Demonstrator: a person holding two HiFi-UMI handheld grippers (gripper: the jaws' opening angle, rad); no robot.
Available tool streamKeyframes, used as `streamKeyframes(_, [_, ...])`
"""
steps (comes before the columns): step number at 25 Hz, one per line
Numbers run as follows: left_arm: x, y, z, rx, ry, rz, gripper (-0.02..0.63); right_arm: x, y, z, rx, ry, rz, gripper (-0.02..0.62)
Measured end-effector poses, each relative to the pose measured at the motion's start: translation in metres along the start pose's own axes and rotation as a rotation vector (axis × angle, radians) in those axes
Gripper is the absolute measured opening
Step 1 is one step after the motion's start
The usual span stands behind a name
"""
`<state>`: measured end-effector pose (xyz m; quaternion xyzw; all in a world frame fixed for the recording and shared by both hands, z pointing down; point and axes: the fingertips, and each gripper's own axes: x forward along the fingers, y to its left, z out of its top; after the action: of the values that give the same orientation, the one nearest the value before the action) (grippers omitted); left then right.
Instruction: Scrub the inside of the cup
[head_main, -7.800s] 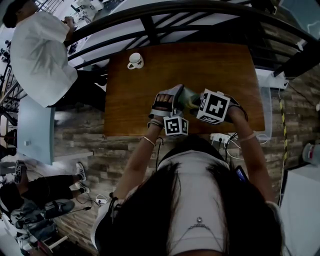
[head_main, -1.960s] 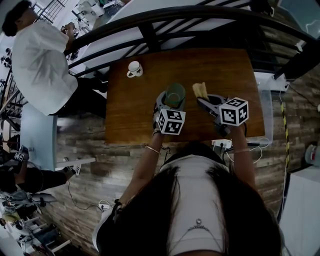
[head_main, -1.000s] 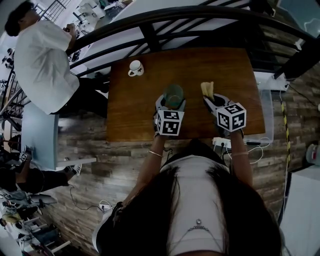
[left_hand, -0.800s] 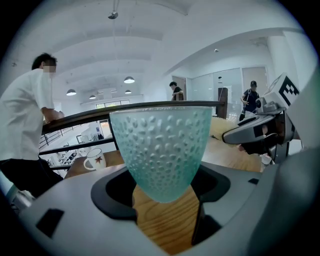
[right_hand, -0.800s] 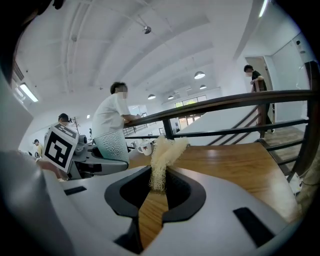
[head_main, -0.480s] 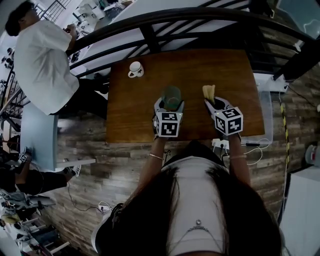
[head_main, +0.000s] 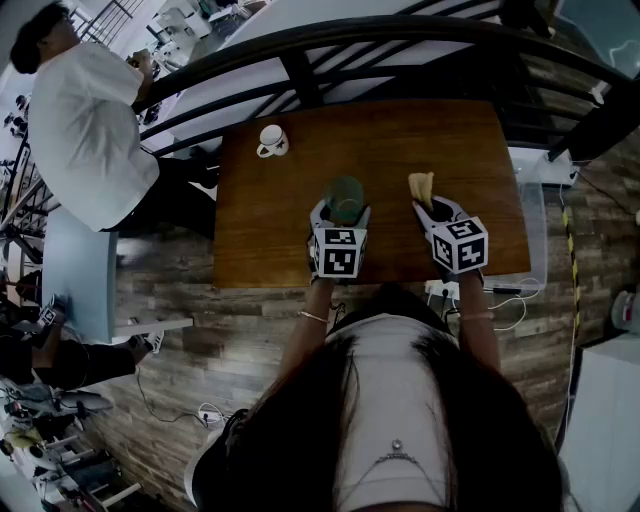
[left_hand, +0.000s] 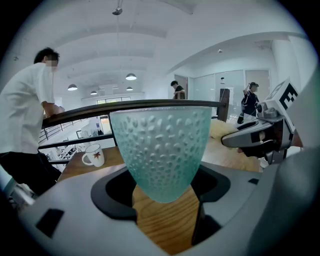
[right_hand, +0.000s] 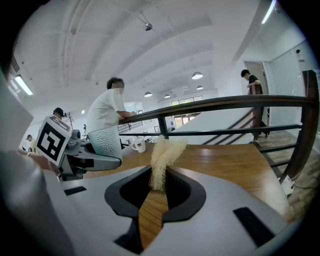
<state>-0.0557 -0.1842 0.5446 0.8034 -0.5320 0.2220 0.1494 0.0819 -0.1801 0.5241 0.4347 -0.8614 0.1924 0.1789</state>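
A pale green, dimpled glass cup (head_main: 346, 196) (left_hand: 161, 150) stands upright over the wooden table (head_main: 290, 230). My left gripper (head_main: 342, 209) (left_hand: 162, 187) is shut on its lower part. I cannot tell whether the cup's base touches the table. To its right, my right gripper (head_main: 428, 204) (right_hand: 159, 189) is shut on a yellowish loofah scrubber (head_main: 421, 187) (right_hand: 162, 157), which sticks up from the jaws. Scrubber and cup are apart, about a hand's width. The right gripper view shows the cup (right_hand: 107, 141) at its left.
A white mug (head_main: 270, 140) (left_hand: 94, 155) stands near the table's far left corner. A dark railing (head_main: 330, 45) runs along the far edge. A person in a white shirt (head_main: 90, 120) leans on it at the left. Other people stand far off.
Several seconds ago both grippers were together with the scrubber at the cup; now they are apart. Over the last second the right gripper has crept slightly right; the cup has stayed put.
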Motion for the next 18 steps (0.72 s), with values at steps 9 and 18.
streamKeyframes(9, [0.006, 0.0, 0.003, -0.024, 0.006, 0.0, 0.334, 0.002, -0.007, 0.002, -0.011, 0.008, -0.011, 0.081])
streamKeyframes(18, [0.017, 0.006, -0.002, -0.025, 0.015, 0.012, 0.334, 0.007, -0.013, 0.002, 0.0, 0.013, -0.011, 0.081])
